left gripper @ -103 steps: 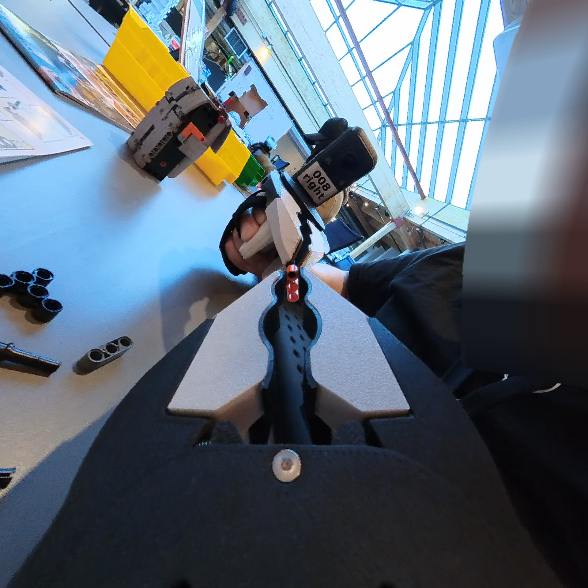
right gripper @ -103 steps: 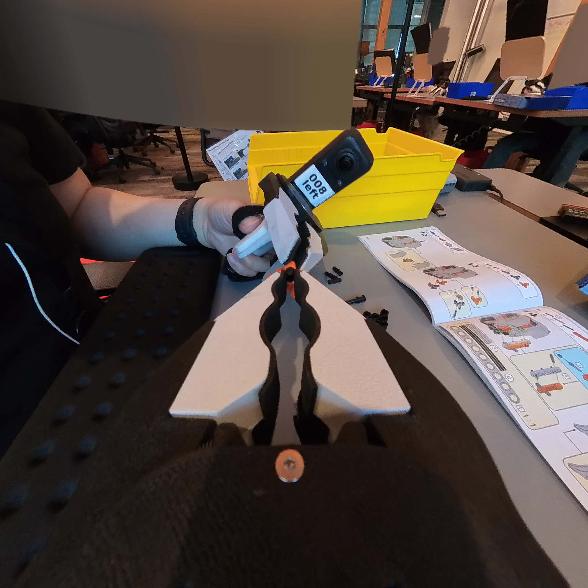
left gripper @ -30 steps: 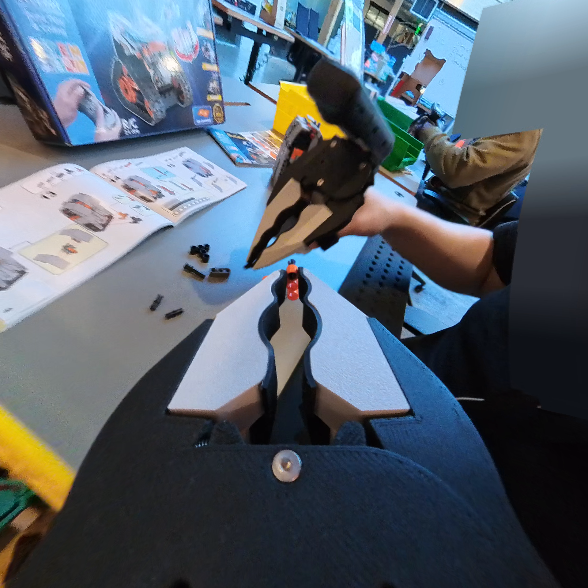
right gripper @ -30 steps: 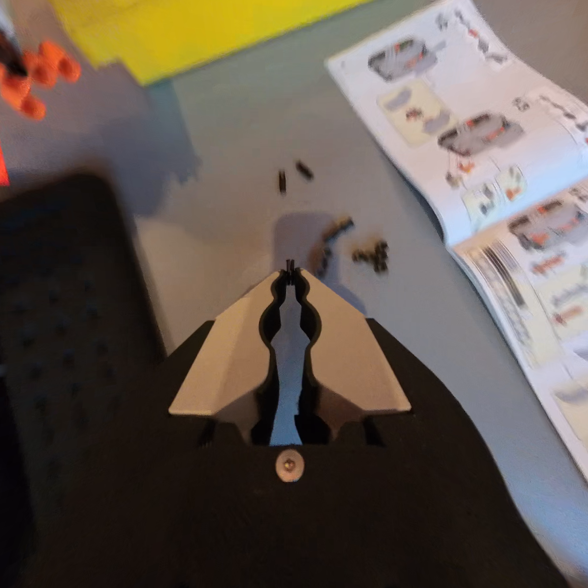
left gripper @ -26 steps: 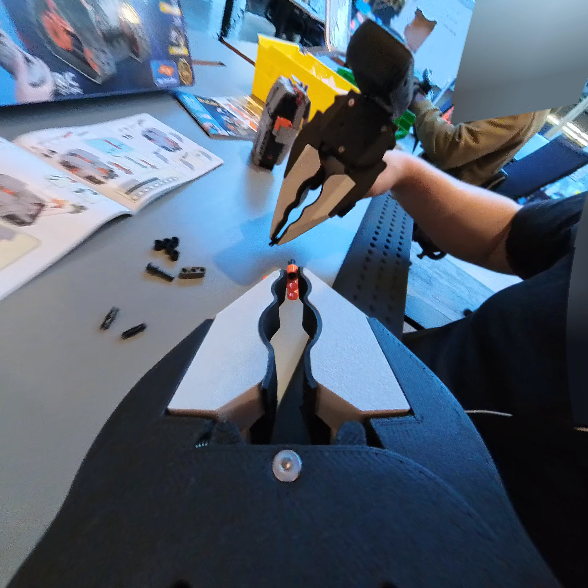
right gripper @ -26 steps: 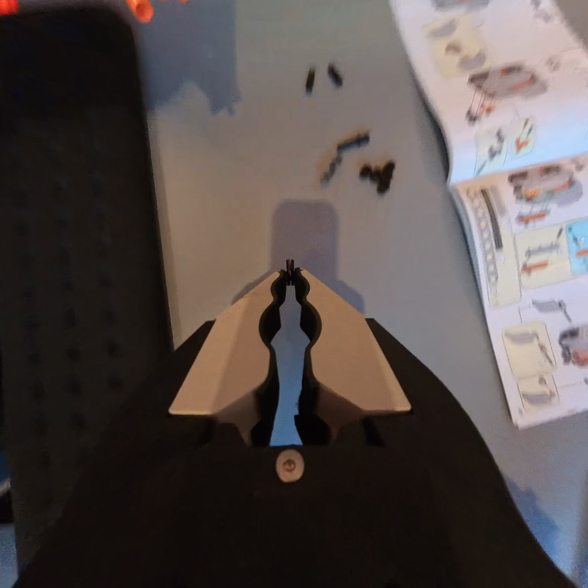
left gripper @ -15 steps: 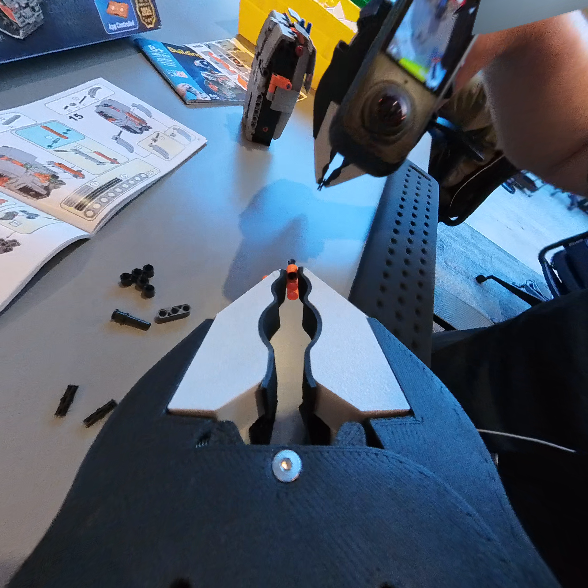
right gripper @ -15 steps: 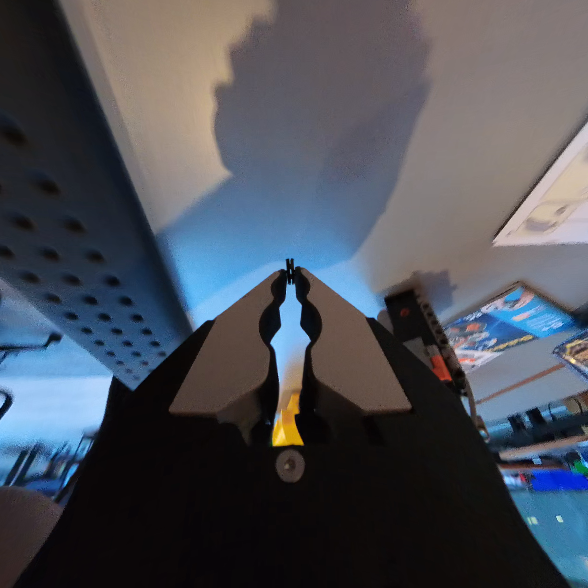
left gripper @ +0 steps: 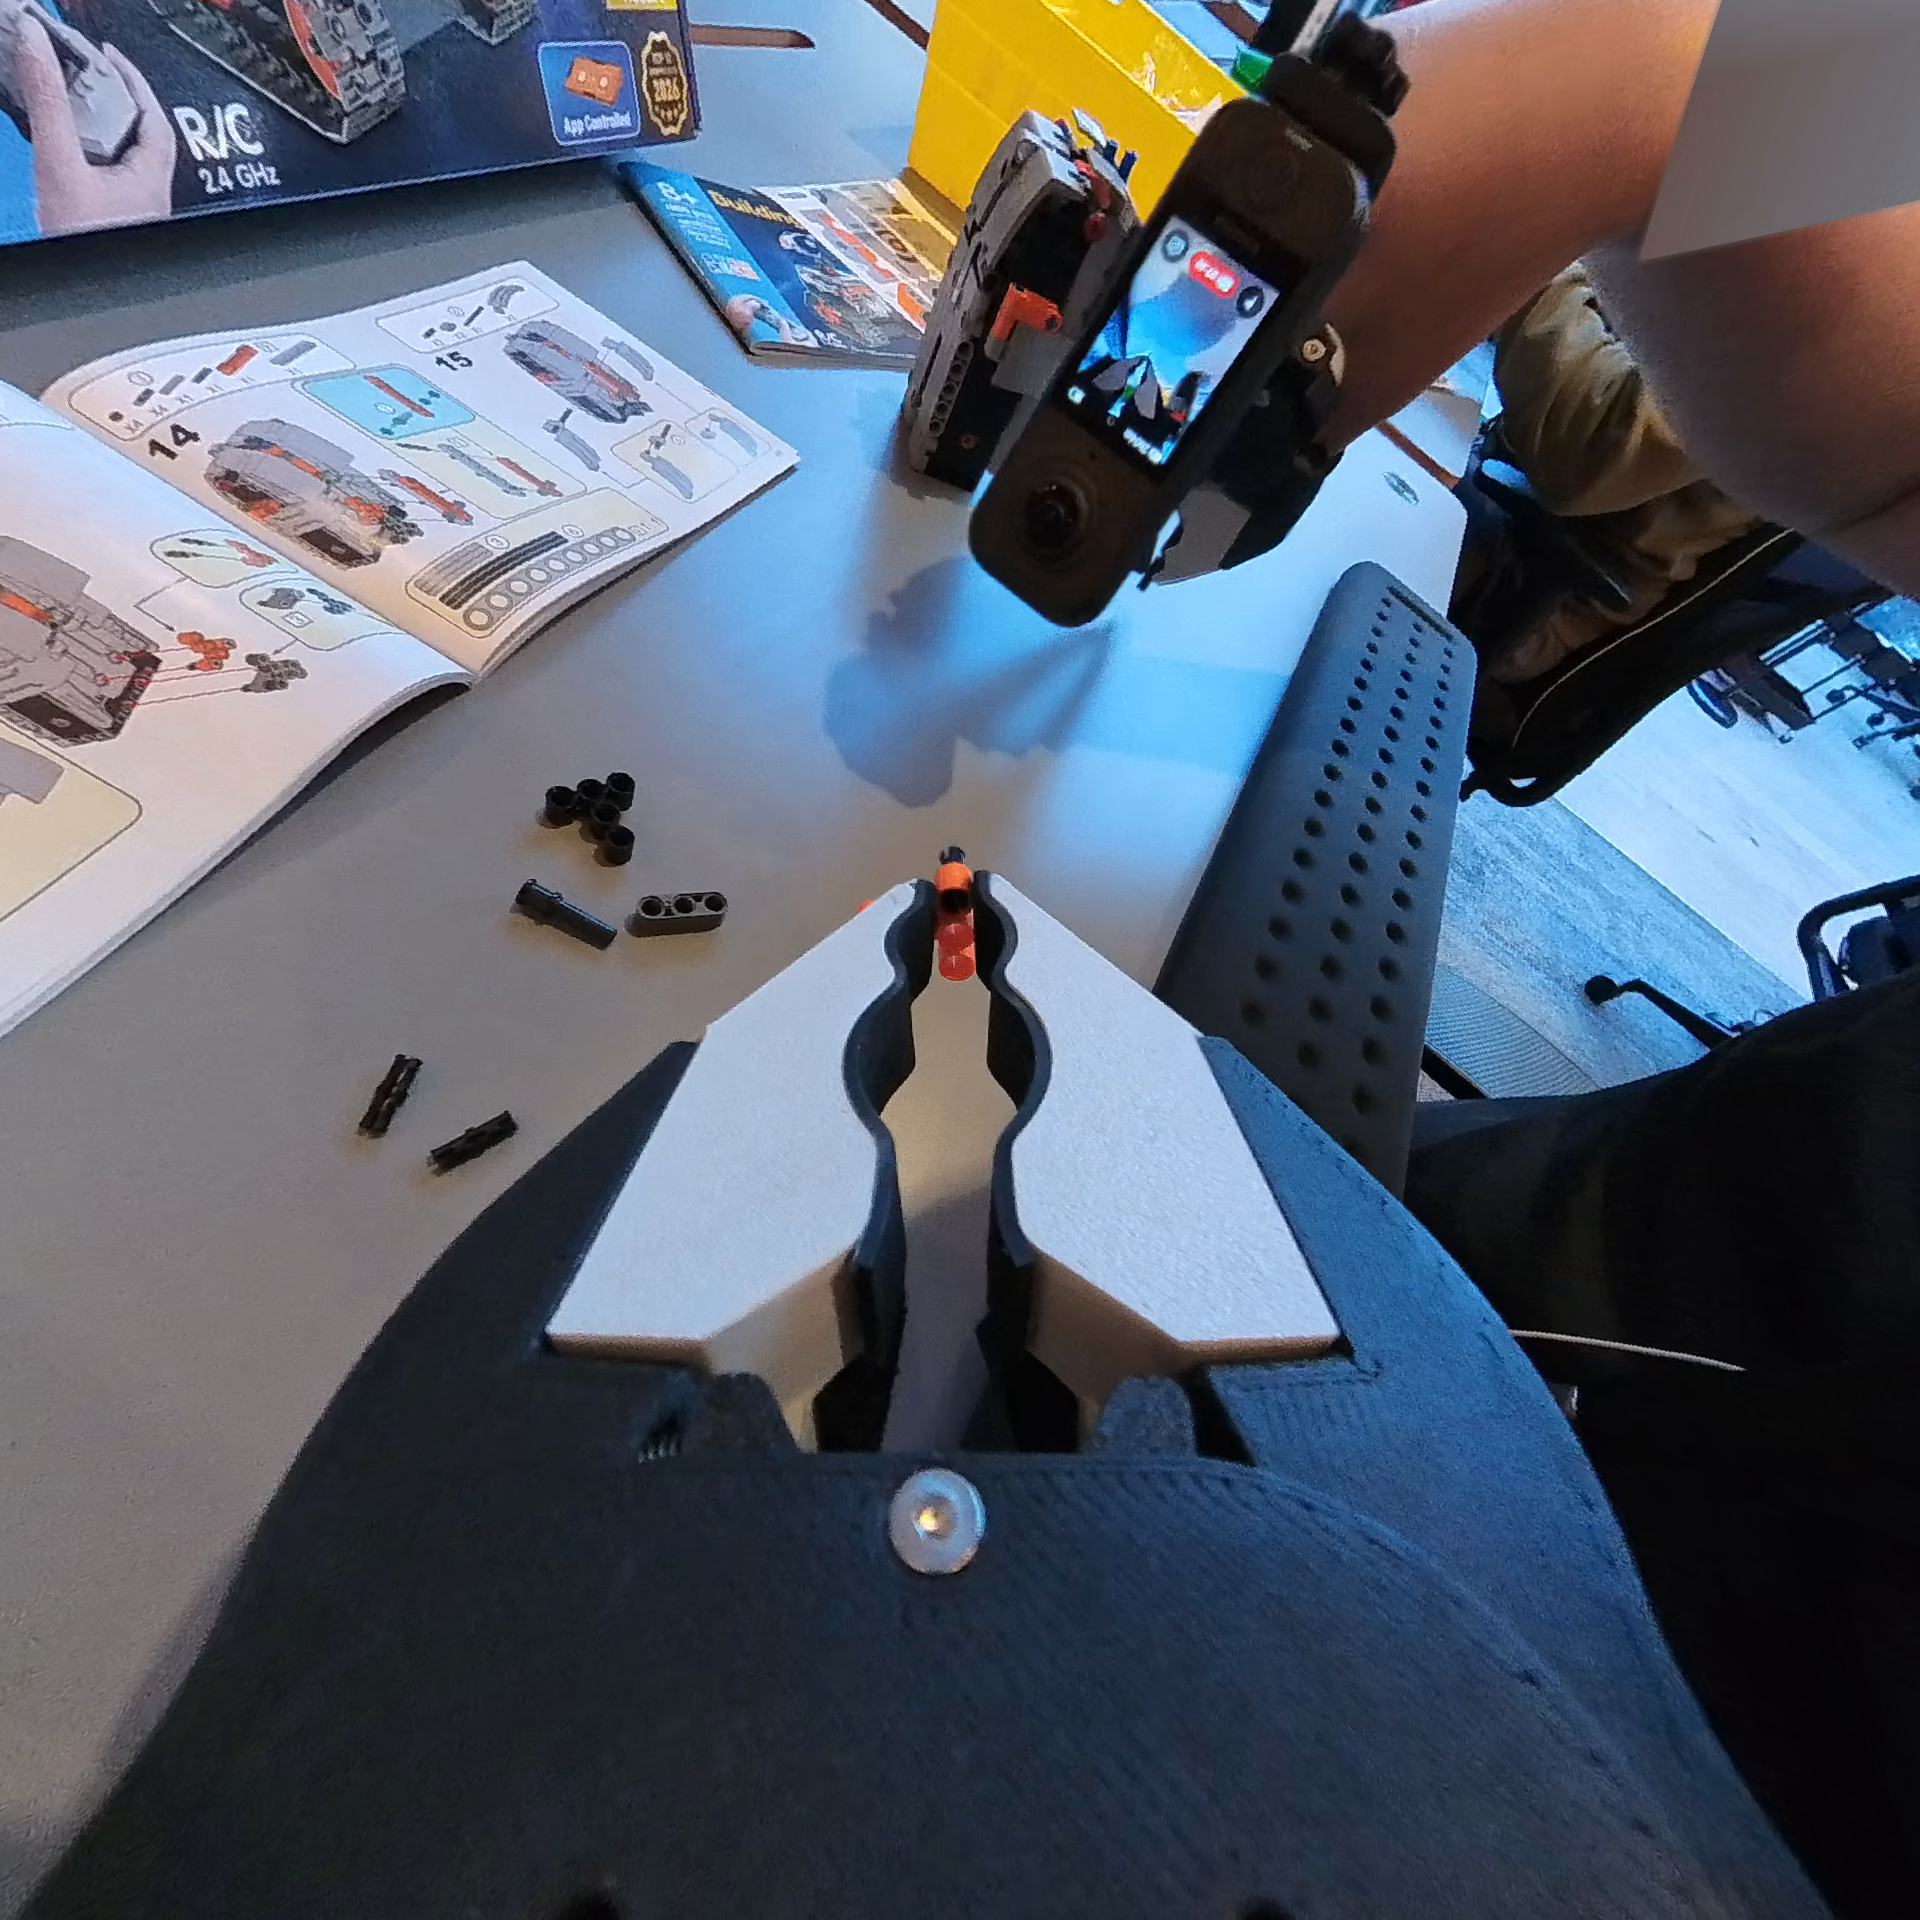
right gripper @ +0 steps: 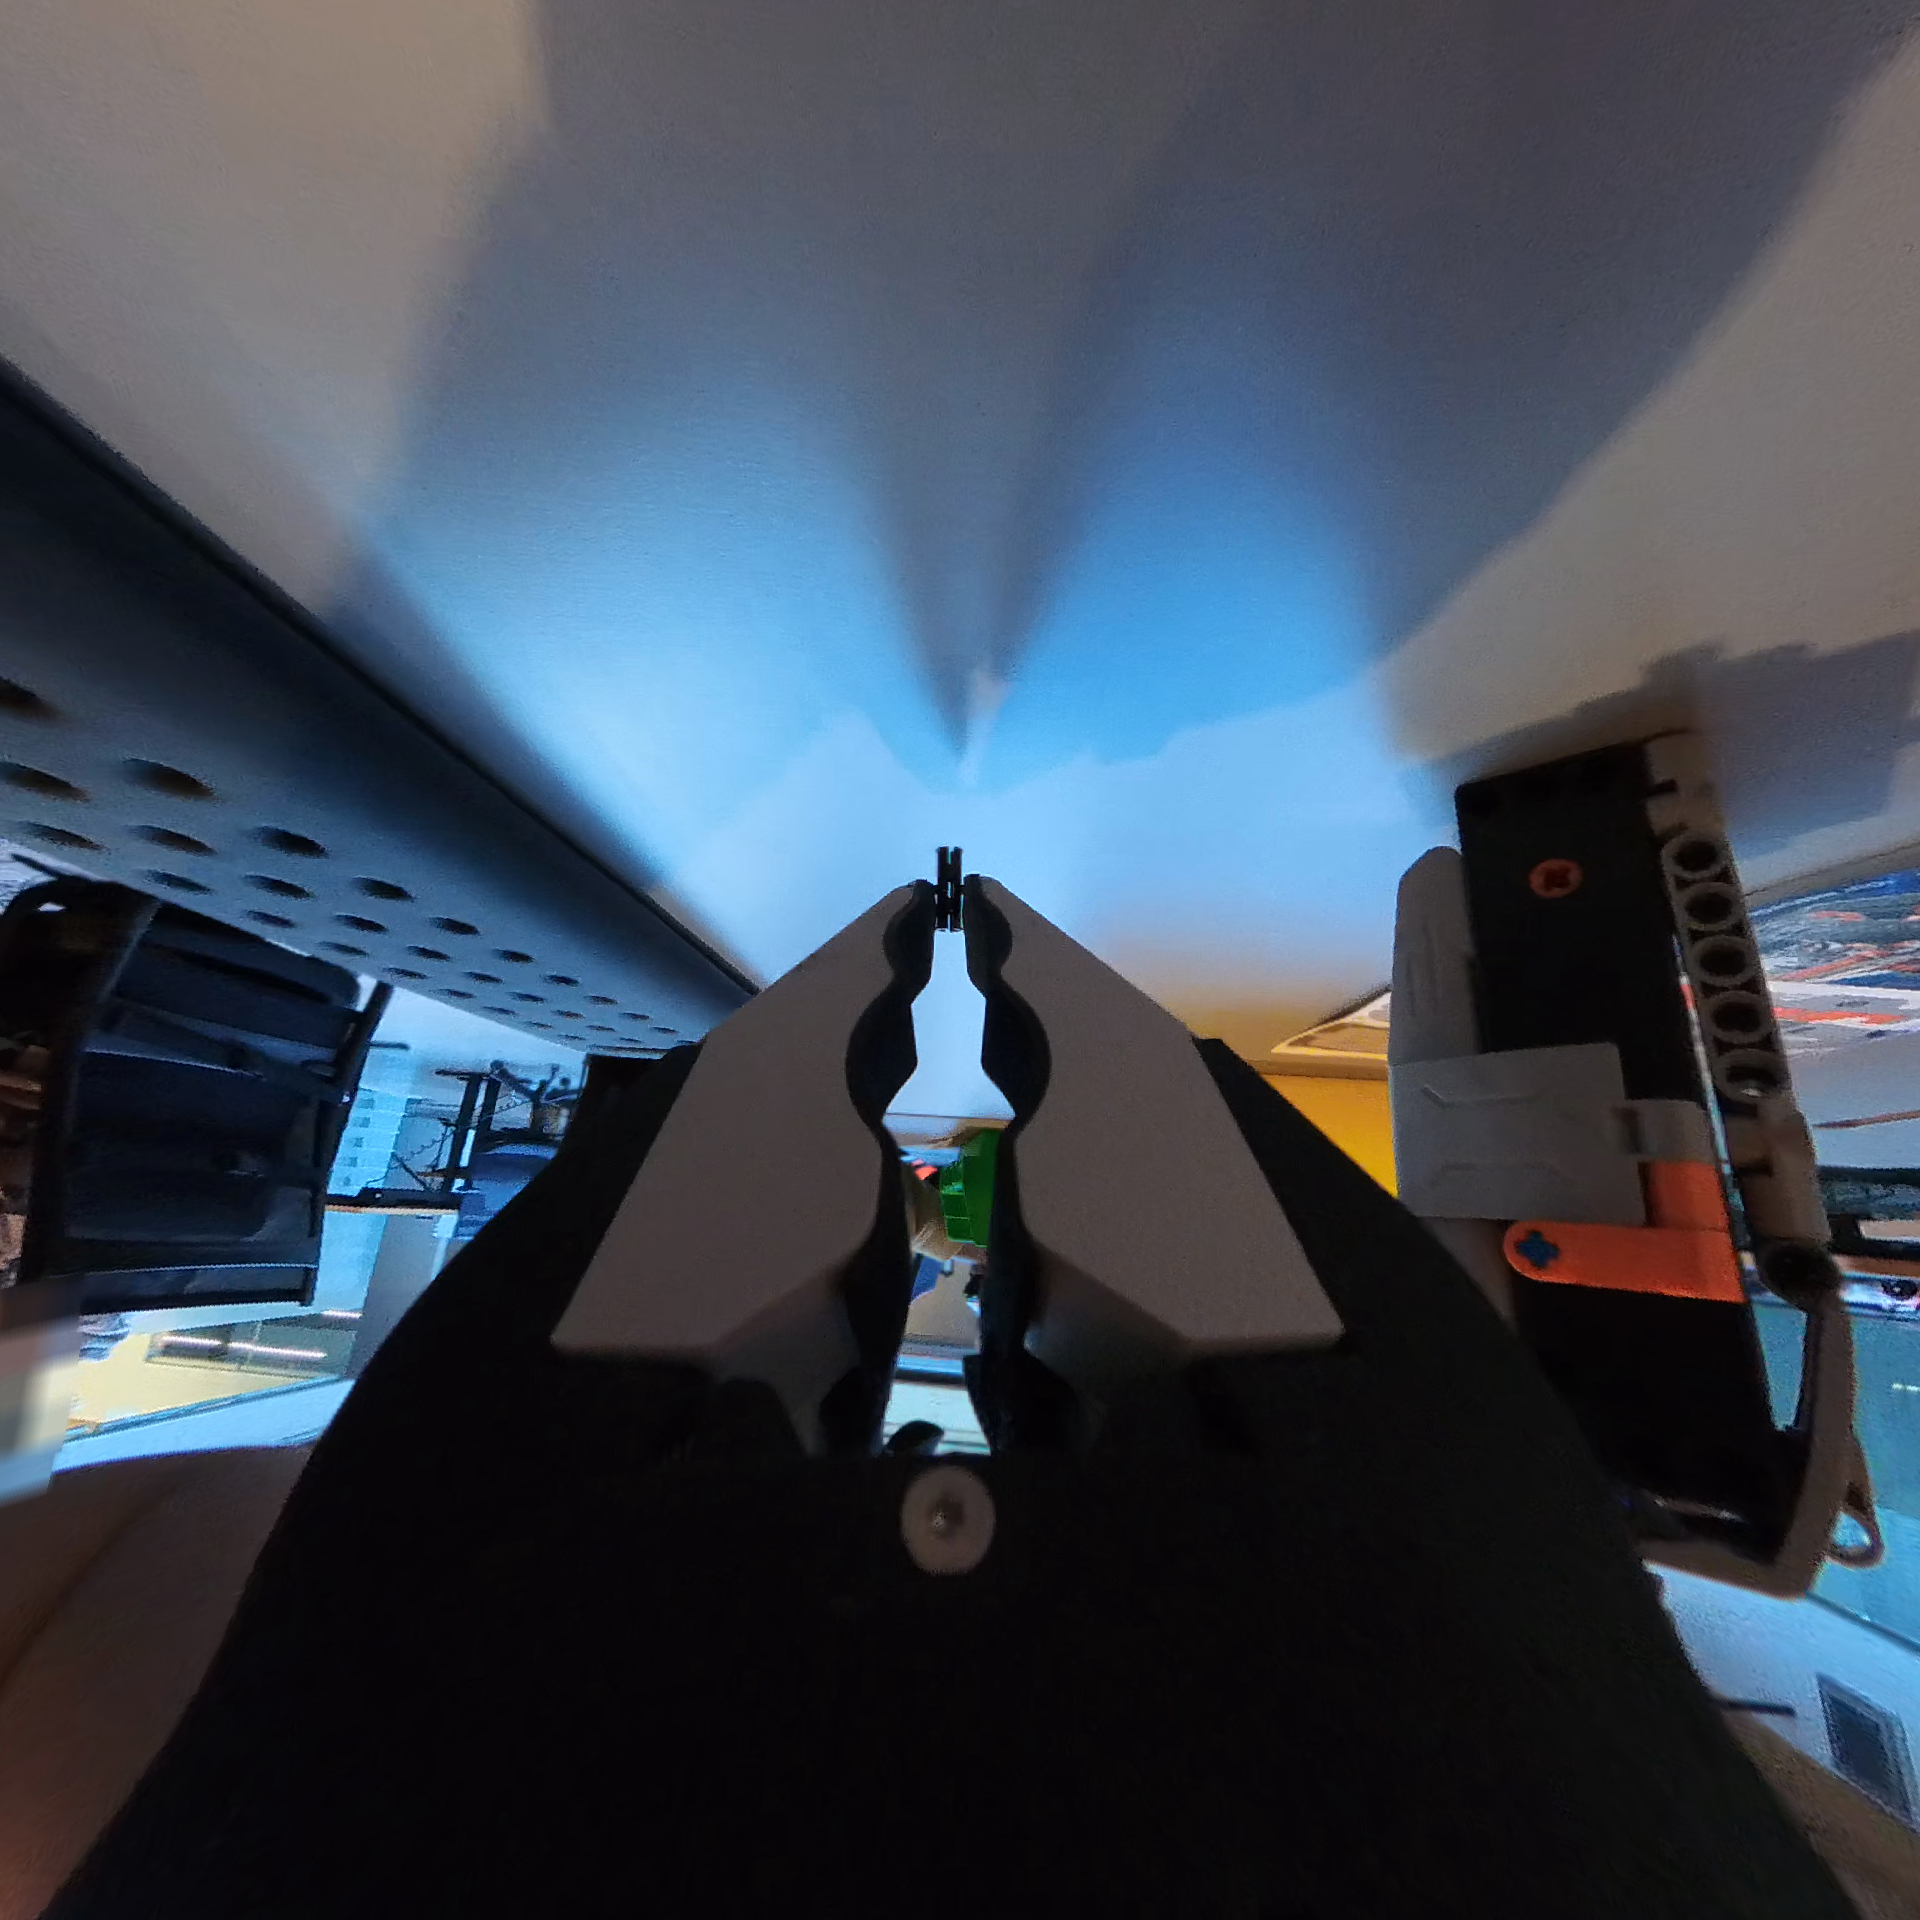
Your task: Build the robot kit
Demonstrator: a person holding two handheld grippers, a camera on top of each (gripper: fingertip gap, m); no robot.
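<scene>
right claw point(right gripper: 949, 891) swung upside-down, pinching black pin point(right gripper: 948, 881) | left claw point(left gripper: 951, 894) clamps orange piece point(left gripper: 952, 920) | yellow bin point(left gripper: 1049, 99) contents unclear

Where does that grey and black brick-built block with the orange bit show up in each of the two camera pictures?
Left wrist view: the block stands on the table, upper middle, partly behind the right gripper's camera.
Right wrist view: it fills the right edge; this picture is turned upside down.
Shared landmark: the perforated dark chair arm.
</scene>
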